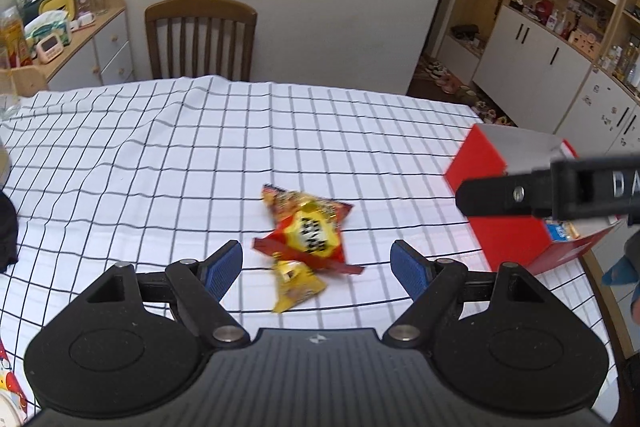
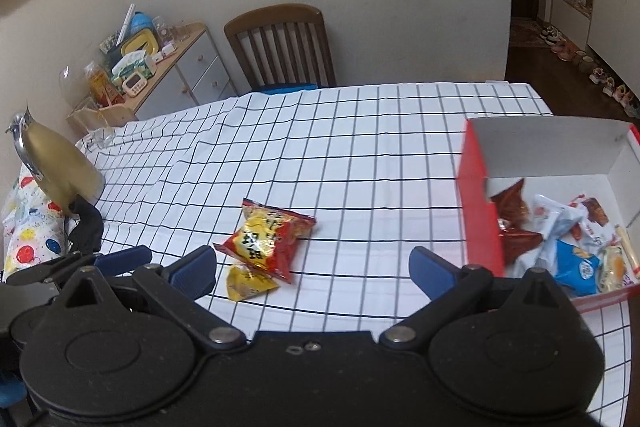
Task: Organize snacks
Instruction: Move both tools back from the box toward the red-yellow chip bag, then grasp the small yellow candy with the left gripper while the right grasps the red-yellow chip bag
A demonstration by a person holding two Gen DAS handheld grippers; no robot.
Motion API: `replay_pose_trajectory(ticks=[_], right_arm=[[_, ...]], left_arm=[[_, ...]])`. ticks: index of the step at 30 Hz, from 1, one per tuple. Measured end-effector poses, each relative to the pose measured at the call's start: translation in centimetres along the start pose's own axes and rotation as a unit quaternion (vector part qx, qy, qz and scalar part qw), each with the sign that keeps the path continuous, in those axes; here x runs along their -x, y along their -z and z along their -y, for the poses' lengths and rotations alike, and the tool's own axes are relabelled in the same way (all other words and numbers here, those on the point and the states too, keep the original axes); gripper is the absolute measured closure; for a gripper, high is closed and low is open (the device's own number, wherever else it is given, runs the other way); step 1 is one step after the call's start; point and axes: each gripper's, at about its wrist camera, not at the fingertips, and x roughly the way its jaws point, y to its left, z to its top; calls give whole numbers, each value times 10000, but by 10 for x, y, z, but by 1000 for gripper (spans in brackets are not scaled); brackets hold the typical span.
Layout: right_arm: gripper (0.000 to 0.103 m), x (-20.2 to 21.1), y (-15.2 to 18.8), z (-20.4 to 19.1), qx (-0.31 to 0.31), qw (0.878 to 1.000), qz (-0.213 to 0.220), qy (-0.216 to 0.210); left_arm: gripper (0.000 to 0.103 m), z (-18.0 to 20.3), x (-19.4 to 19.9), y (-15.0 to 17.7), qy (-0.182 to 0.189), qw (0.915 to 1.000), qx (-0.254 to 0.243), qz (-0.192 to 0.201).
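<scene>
1. Two snack packs are left on the checked cloth (image 1: 160, 155): a red pack (image 1: 308, 231) and a small yellow pack (image 1: 294, 285) just in front of it. The red one overlaps the yellow one's top edge

2. The box (image 2: 478, 187), red outside and white inside, stands to the right of the packs, well apart from them. It already holds several snacks, among them a blue pack (image 2: 578, 269) and a dark red one (image 2: 512, 223)

3. The left gripper (image 1: 316, 267) hovers over the two packs with its jaws spread wide and nothing between the pads; the packs lie between and just beyond its blue fingers (image 1: 222, 269)

4. The right gripper (image 2: 312, 267) is also spread wide and empty, sitting between the packs and the box

5. Step in hand, as I judge it: reaching for the last loose packs, with most of the sorting done

6. The next move calls for lowering the left gripper onto one pack only, most likely the red one on top. The pads should close on the crinkly body or a sealed end, so the yellow pack is not dragged along

7. The pack then has to clear the near wall of the box before it is let go
</scene>
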Motion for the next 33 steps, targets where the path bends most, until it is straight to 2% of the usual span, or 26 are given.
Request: replay_pose_trajectory(ticks=[11, 21, 33], right_arm=[[0, -47, -17, -34, -67, 9994, -302, 126], [0, -100, -27, -42, -166, 9968, -670, 394], [1, -150, -36, -40, -520, 9912, -1055, 609]], left_arm=[[22, -34, -27, 19, -30, 9998, 120, -150], [22, -37, -63, 33, 194, 9990, 66, -389], [22, -32, -93, 41, 428, 9983, -86, -385]])
